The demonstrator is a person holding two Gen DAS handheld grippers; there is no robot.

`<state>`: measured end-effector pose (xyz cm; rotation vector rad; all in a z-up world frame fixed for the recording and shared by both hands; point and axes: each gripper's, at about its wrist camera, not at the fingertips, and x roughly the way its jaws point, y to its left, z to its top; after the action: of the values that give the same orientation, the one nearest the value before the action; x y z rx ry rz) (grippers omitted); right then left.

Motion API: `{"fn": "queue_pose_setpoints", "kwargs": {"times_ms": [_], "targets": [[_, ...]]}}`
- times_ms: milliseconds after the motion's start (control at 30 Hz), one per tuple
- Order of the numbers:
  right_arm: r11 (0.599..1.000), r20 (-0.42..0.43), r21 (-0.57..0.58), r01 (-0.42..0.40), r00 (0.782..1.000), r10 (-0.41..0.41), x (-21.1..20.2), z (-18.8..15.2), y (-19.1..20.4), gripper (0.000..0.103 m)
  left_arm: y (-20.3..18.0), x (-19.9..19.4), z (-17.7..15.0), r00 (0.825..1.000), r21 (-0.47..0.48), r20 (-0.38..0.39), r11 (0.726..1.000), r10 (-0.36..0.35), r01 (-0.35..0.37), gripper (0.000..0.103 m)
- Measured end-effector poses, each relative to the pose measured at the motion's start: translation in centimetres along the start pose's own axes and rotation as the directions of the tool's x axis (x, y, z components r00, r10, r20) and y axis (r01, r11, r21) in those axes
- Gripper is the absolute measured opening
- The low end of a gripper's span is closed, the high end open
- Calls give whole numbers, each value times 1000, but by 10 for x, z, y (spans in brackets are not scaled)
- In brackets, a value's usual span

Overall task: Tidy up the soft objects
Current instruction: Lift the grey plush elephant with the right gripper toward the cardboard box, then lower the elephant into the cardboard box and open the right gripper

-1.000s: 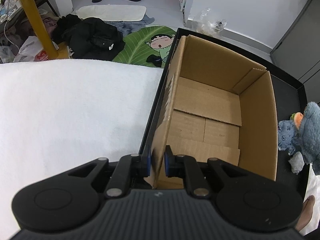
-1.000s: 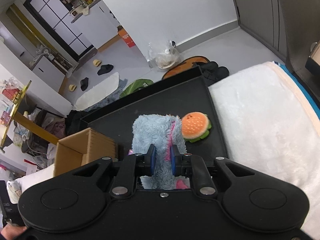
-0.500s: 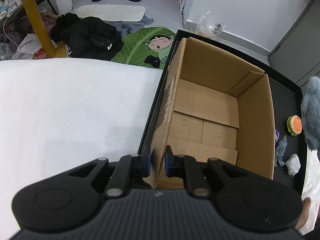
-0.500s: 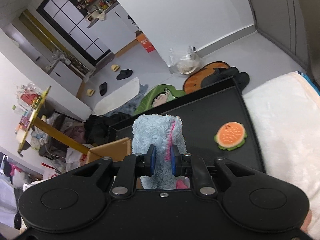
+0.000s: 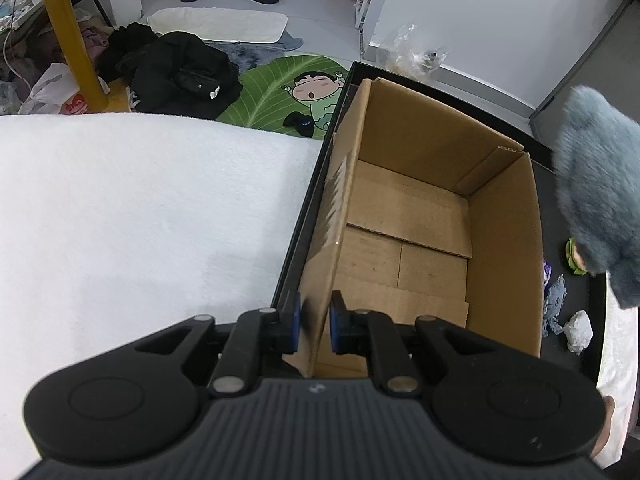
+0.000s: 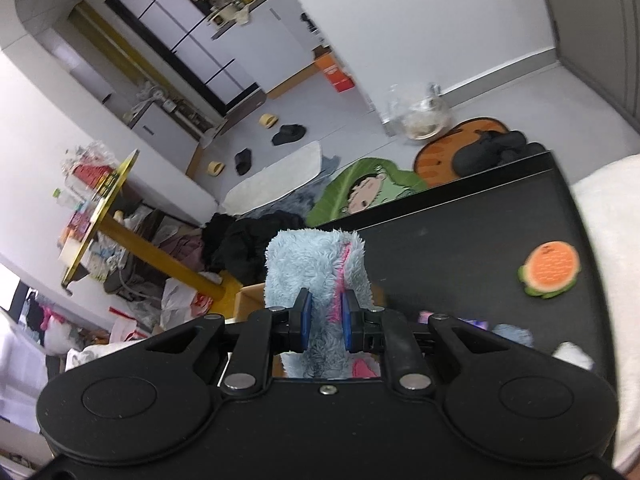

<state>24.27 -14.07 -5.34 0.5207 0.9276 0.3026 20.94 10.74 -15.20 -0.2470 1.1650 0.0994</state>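
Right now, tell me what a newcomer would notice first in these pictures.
First the fluffy blue plush toy, pinched in the right tool and lifted above the black tray. Next the open cardboard box, with nothing inside, standing on the tray's left end; the left tool clamps its near-left wall. Then the bright burger plush lying on the tray towards its right edge.

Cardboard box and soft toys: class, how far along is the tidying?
Done: nothing; the box is empty. In hand: the left gripper pinches the box wall, and the right gripper holds the blue plush off the tray. Left: the burger toy and small bits beside the box.
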Motion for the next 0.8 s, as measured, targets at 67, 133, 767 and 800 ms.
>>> {"fn": "queue_pose_setpoints", "kwargs": {"times_ms": [67, 133, 767, 800], "targets": [[1000, -16, -8, -6, 1000, 6, 9, -3, 10, 15, 1, 1, 0, 1000, 0, 1, 1000, -4, 4, 13], [1000, -29, -8, -7, 1000, 7, 17, -8, 18, 16, 3, 1, -1, 1000, -3, 3, 1000, -11, 11, 13], [997, -123, -9, 80, 989, -80, 77, -41, 47, 17, 13, 0, -4, 999, -19, 19, 999, -51, 51, 13], [996, -128, -9, 84, 988, -85, 80, -43, 50, 17, 14, 0, -4, 998, -21, 18, 998, -52, 52, 13]]}}
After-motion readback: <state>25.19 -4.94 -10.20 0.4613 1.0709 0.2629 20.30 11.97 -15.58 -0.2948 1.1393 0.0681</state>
